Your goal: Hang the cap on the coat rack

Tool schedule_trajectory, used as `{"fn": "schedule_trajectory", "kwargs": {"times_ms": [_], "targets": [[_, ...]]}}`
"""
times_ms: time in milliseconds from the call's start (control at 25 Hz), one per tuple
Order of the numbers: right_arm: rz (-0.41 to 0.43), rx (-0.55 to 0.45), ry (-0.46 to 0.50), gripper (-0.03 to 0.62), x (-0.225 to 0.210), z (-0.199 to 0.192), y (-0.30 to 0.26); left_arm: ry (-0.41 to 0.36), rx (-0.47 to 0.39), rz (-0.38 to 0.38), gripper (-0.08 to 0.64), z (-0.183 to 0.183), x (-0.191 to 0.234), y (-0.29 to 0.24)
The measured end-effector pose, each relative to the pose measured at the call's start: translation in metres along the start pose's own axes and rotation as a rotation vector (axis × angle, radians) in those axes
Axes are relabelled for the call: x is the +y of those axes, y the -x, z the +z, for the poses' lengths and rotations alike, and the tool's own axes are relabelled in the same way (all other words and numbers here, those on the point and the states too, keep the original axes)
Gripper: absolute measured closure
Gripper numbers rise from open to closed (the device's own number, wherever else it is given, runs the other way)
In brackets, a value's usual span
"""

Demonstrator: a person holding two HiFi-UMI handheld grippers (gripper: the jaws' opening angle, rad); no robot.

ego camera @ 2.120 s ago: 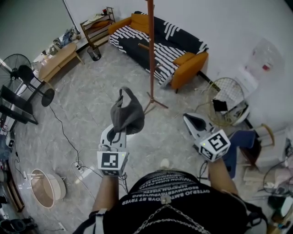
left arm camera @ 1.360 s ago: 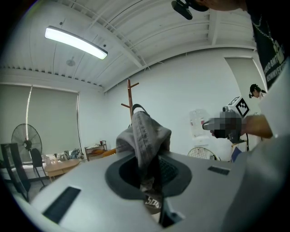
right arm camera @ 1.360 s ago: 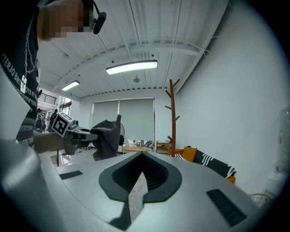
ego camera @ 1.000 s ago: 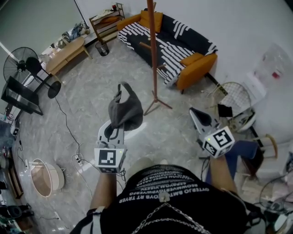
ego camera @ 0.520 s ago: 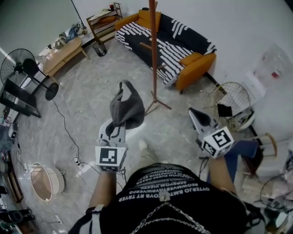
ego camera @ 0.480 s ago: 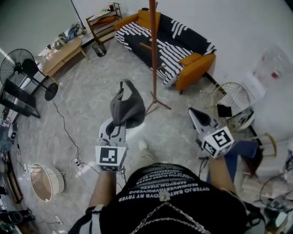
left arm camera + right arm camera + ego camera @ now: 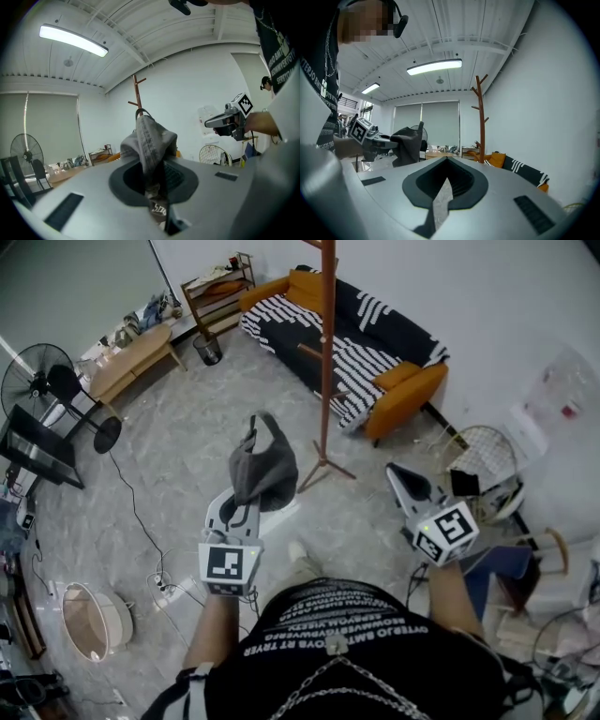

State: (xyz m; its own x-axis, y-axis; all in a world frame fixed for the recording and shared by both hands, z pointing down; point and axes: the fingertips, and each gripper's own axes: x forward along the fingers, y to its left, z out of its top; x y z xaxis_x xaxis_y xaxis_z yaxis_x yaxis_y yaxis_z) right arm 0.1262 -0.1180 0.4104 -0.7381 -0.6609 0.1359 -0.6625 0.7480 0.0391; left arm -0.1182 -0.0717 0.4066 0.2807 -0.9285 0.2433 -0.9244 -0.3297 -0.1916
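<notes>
The grey cap (image 7: 263, 466) stands up from my left gripper (image 7: 247, 506), which is shut on its lower edge. In the left gripper view the cap (image 7: 150, 140) fills the middle, pinched between the jaws of the left gripper (image 7: 157, 206). The brown wooden coat rack (image 7: 325, 352) stands on the floor ahead, right of the cap and apart from it. Its top pegs show behind the cap, on the coat rack (image 7: 137, 93). My right gripper (image 7: 395, 473) is held at the right, shut and empty. The right gripper view shows the coat rack (image 7: 480, 122) ahead and the cap (image 7: 405, 145) at left.
A striped sofa with orange cushions (image 7: 356, 343) stands behind the rack by the white wall. A standing fan (image 7: 52, 395), a low wooden table (image 7: 131, 357) and a shelf (image 7: 217, 287) line the left. A cable (image 7: 141, 521) crosses the floor. A wire basket (image 7: 478, 451) sits at right.
The head view has shifted a little, so the rack and sofa now sit slightly further right. Both grippers keep their pose and the cap stays clamped.
</notes>
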Motion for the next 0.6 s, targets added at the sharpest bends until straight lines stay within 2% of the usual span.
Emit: {"fn": "schedule_trajectory", "kwargs": {"times_ms": [360,600], "targets": [[0.031,0.027,-0.03,0.601,-0.003,-0.011,-0.048,0.015,0.011,-0.004,0.535,-0.008,0.025,-0.028],[0.036,0.039,-0.048,0.601,-0.02,-0.018,-0.075,0.005,0.042,-0.021,0.535,-0.014,0.04,-0.062]]}}
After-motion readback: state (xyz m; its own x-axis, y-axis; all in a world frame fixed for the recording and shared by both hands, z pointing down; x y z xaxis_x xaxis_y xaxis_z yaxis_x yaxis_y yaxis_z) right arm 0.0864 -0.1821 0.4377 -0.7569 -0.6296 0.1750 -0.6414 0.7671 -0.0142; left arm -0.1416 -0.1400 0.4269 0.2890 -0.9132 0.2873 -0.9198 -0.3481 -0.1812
